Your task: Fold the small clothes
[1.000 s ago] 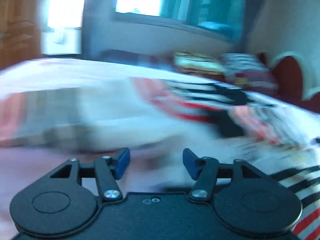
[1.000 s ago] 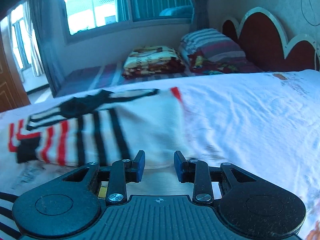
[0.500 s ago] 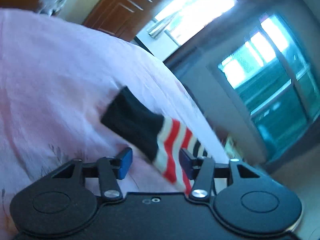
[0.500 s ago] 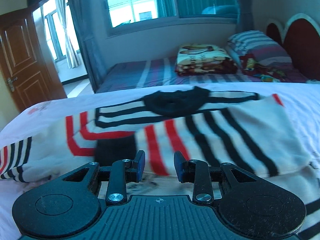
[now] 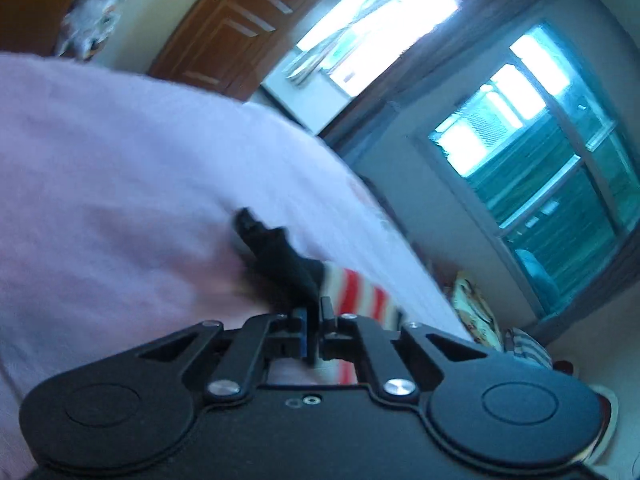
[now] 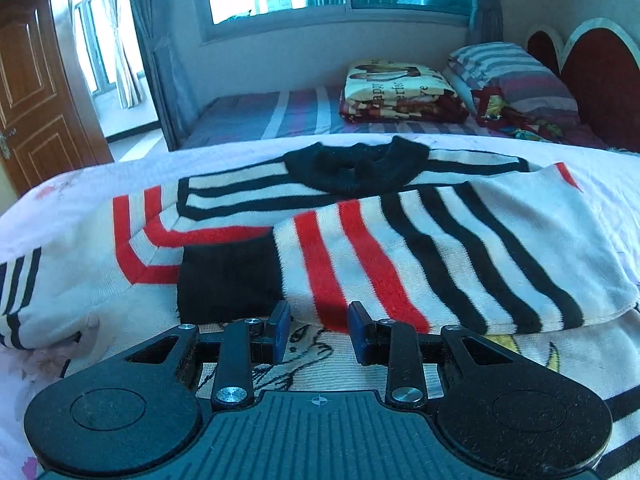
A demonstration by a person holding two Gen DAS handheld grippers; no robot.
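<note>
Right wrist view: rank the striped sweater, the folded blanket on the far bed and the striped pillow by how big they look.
1. striped sweater, by far the largest, though nearest the camera.
2. and 3. folded blanket and striped pillow: they look alike, so unranked.

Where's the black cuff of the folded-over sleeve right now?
In the right wrist view, the black cuff lies on the striped sweater, just beyond the right gripper, left of its open jaws.
</note>
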